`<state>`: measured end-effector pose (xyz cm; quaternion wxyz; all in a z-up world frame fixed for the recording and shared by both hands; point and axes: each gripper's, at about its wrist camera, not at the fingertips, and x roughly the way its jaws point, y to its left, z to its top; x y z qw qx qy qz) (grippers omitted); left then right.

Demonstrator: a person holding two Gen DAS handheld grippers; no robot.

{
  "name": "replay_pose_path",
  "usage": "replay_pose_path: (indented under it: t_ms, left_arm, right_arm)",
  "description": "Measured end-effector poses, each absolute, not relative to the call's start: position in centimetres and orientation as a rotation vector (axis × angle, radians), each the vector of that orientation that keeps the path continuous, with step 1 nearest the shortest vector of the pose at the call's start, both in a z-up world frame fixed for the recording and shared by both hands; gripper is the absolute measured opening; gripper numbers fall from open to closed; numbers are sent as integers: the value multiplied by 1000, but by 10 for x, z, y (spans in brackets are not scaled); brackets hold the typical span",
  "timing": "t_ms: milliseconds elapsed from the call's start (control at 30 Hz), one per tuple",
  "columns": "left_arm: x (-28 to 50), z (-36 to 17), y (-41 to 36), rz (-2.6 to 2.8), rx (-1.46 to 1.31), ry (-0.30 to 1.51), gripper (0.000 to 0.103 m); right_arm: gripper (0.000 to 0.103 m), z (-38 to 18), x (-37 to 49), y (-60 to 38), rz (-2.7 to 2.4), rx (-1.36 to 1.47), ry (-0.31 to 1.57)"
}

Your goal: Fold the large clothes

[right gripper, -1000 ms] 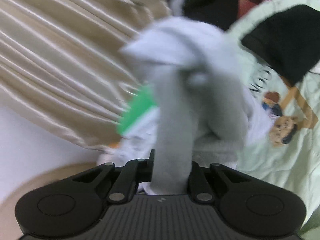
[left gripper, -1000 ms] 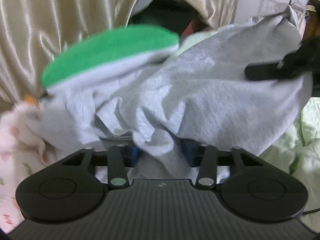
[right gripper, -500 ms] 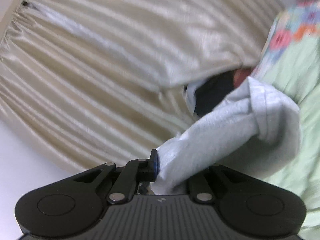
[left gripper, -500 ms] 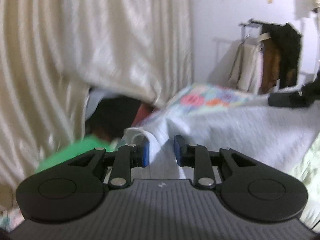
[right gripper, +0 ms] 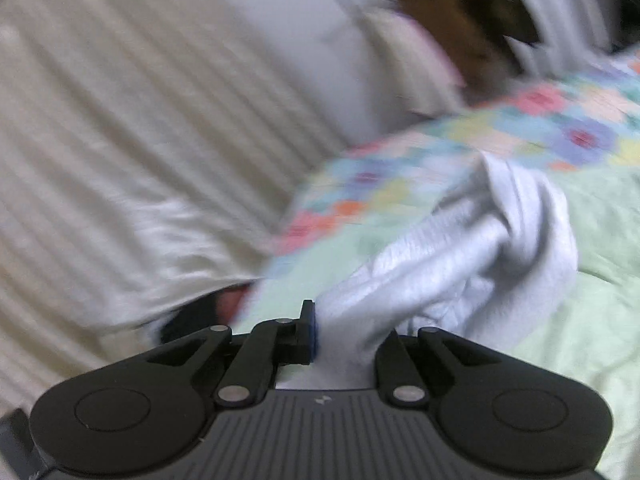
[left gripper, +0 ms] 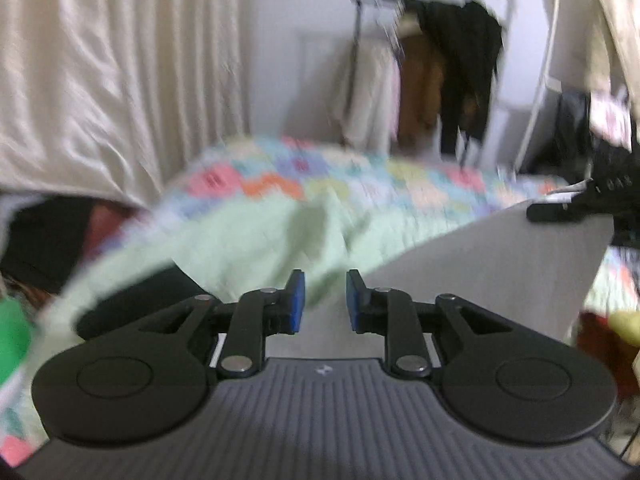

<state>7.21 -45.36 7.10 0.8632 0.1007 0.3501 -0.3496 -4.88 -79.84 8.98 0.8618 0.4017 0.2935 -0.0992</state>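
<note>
A light grey garment (left gripper: 500, 264) hangs stretched in the air over the bed in the left wrist view. My left gripper (left gripper: 323, 300) has a narrow gap between its blue pads, and grey cloth shows low between them; whether they pinch it is unclear. My right gripper (left gripper: 560, 210) shows at the right of that view, holding the garment's far upper corner. In the right wrist view my right gripper (right gripper: 348, 332) is shut on a bunched fold of the grey garment (right gripper: 472, 248), which hides its right finger.
A pale green quilt with a flowered border (left gripper: 256, 236) covers the bed. Cream curtains (left gripper: 100, 80) hang at the left. A clothes rack with dark and brown garments (left gripper: 452, 72) stands at the back. A black cloth (left gripper: 132, 300) and a green item (left gripper: 12, 340) lie at the left.
Both grippers have risen with the grey garment, lifting it off the heap and pulling it taut. The views have swung up from the pile towards the bed and the rack.
</note>
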Motion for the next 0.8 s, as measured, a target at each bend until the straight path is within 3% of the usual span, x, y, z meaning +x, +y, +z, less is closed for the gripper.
replay_pose_path:
  t_ms: [33, 100, 233, 367, 400, 433, 567, 633, 800]
  left_arm:
    - [73, 54, -463, -744, 228, 772, 31]
    - [75, 21, -480, -761, 265, 846, 41]
    - [91, -32, -498, -768, 304, 958, 54]
    - [98, -66, -504, -820, 333, 1059, 61]
    - [97, -72, -504, -830, 362, 1064, 66]
    - [92, -80, -504, -830, 427, 1064, 73]
    - [72, -89, -488, -788, 626, 1042, 82]
    - [69, -92, -482, -779, 664, 1049, 96]
    - [70, -107, -472, -831, 527, 1198, 99]
  right_arm:
    - [15, 68, -46, -812, -254, 855, 644]
    - [34, 25, -39, -829, -347, 855, 730]
    - [39, -38, -44, -830, -461, 769, 888]
    - [63, -49, -74, -812, -442, 713, 878]
    - [75, -49, -80, -812, -443, 717, 874]
    - [77, -50, -85, -813, -446, 716, 871]
    - [77, -45, -122, -802, -429, 683, 866]
    - [77, -38, -141, -790, -395, 696, 852]
    - [77, -37, -118, -729, -113, 582, 820]
